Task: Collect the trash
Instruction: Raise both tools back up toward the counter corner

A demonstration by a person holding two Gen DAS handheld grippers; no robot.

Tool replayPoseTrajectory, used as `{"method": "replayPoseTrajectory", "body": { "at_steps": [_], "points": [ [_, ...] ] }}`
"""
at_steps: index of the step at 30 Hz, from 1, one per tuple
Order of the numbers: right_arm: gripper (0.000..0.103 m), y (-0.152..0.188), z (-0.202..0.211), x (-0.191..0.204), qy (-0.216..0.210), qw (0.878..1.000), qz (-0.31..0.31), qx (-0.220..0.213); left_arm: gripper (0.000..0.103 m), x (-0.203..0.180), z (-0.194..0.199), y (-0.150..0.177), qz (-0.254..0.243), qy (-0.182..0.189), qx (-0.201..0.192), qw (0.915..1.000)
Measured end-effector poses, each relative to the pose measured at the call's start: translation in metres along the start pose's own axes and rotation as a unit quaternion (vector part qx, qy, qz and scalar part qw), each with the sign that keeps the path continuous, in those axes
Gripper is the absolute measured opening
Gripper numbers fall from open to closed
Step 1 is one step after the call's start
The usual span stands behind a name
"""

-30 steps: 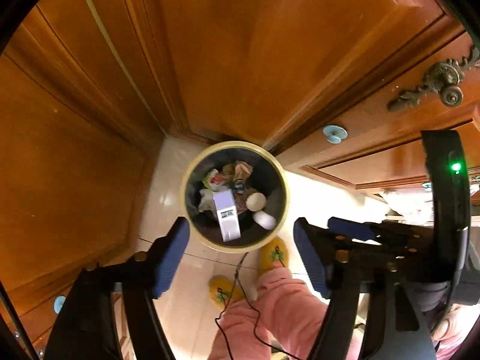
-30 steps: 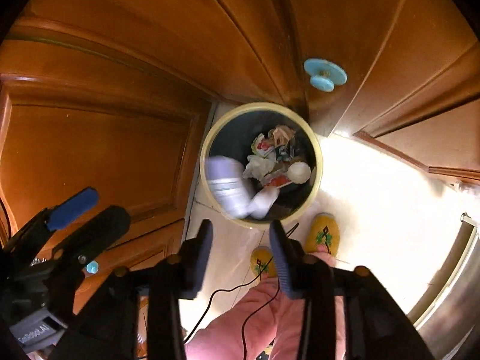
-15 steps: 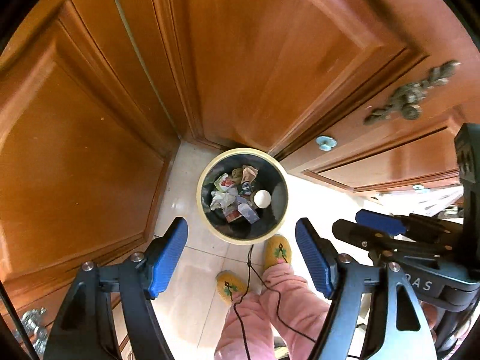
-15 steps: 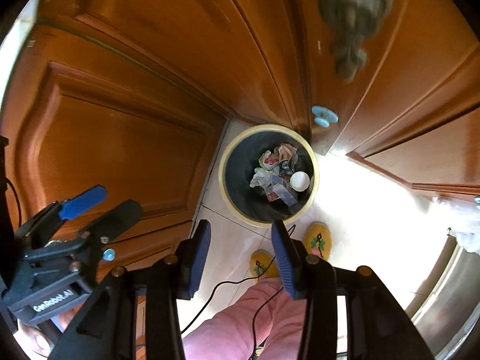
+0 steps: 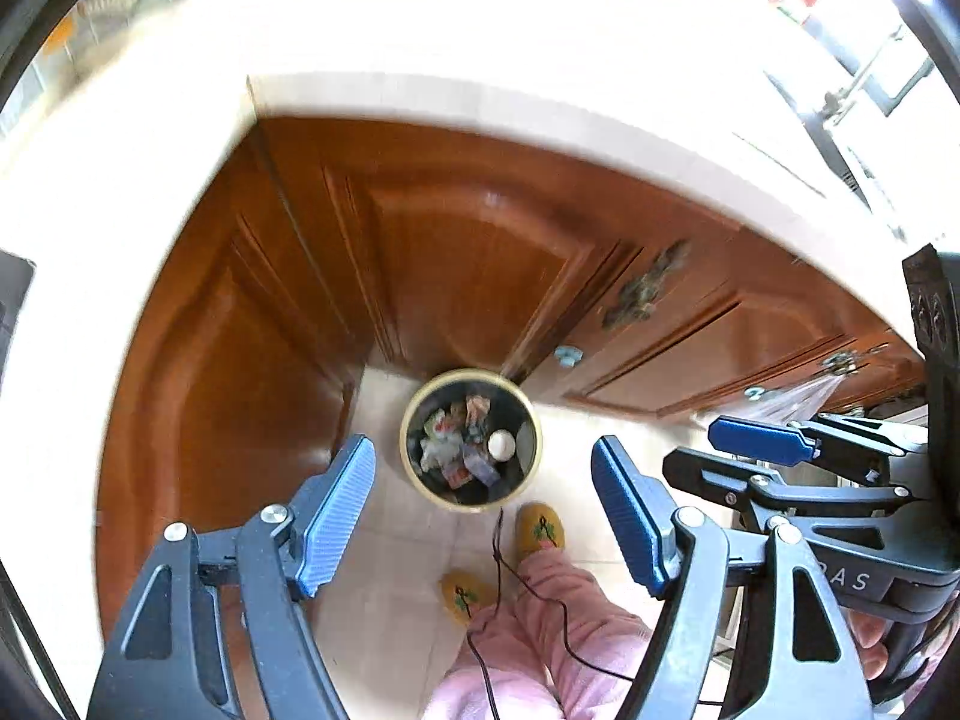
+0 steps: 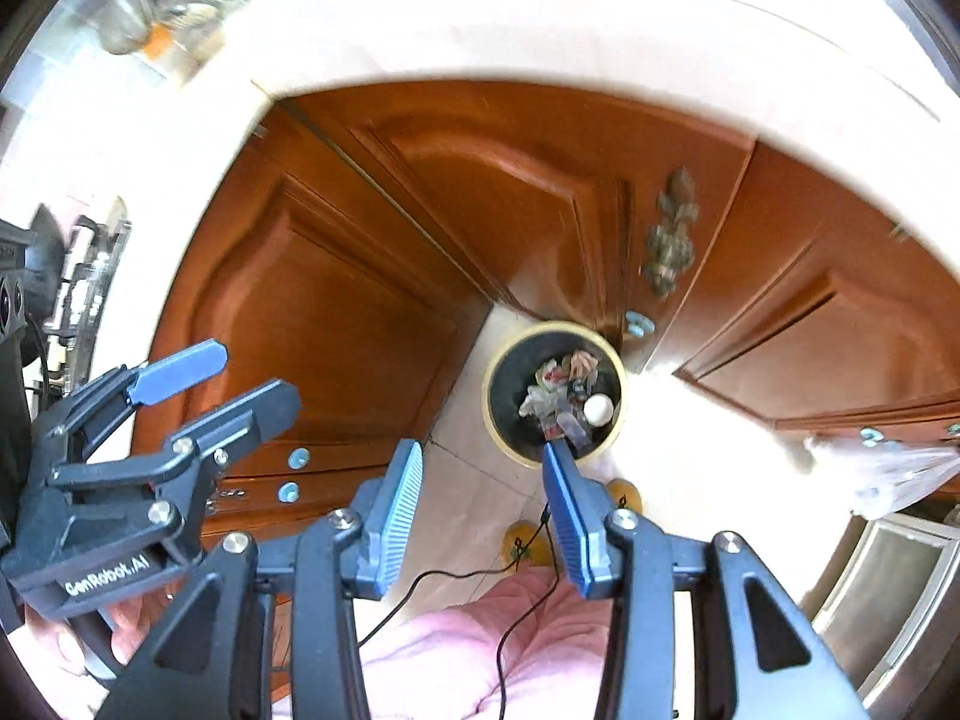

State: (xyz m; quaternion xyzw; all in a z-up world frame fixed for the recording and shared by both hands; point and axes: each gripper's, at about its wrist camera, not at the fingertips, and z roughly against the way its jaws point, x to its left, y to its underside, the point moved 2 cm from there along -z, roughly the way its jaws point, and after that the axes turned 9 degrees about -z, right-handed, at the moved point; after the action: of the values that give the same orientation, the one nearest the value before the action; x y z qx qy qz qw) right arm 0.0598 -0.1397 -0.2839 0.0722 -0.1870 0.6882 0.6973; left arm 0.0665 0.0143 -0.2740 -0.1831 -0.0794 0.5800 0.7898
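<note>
Floor: tiled, wooden cabinets (image 5: 468, 276) behind.
Bin (image 5: 471, 445): upright, trash inside.
Left gripper (image 5: 483, 510): fingers released, empty.
Right gripper (image 6: 480, 510): fingers released, empty.

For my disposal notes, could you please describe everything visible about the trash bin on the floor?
The trash bin is round, with a pale yellow rim and dark inside, standing upright on light floor tiles in the corner of the wooden cabinets. It holds crumpled wrappers and a white ball-like item. Nothing grips it.

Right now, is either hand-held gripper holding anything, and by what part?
Nothing held. The left hand-held gripper and right hand-held gripper both stand open and empty, above the trash bin.
</note>
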Motion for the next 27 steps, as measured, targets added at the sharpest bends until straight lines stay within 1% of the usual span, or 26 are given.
{"method": "replayPoseTrajectory", "body": {
  "at_steps": [3, 7, 12, 15, 18, 22, 27],
  "points": [
    [0.043, 0.002, 0.028, 0.011, 0.005, 1.000, 0.011, -0.023, 0.073, -0.005, 0.031, -0.008, -0.008, -0.005, -0.017, 0.9998],
    [0.043, 0.001, 0.066, 0.021, 0.003, 0.998, 0.017, -0.053, 0.075, -0.008, 0.080, -0.019, -0.016, -0.005, -0.056, 0.9983],
    [0.043, 0.002, 0.102, 0.033, 0.008, 0.995, 0.030, -0.094, 0.079, -0.011, 0.121, -0.030, -0.031, -0.013, -0.097, 0.9947],
    [0.043, 0.003, 0.124, 0.041, 0.012, 0.992, 0.044, -0.115, 0.080, -0.010, 0.139, -0.036, -0.033, -0.018, -0.117, 0.9924],
    [0.043, 0.004, 0.143, 0.050, 0.017, 0.989, 0.062, -0.136, 0.080, -0.008, 0.149, -0.043, -0.026, -0.014, -0.132, 0.9908],
    [0.043, 0.002, 0.168, 0.061, 0.021, 0.984, 0.080, -0.157, 0.080, -0.002, 0.158, -0.055, -0.016, -0.013, -0.145, 0.9893],
    [0.043, -0.007, 0.205, 0.070, 0.032, 0.976, 0.104, -0.190, 0.080, -0.002, 0.173, -0.081, -0.020, -0.027, -0.154, 0.9874]
  ]
}}
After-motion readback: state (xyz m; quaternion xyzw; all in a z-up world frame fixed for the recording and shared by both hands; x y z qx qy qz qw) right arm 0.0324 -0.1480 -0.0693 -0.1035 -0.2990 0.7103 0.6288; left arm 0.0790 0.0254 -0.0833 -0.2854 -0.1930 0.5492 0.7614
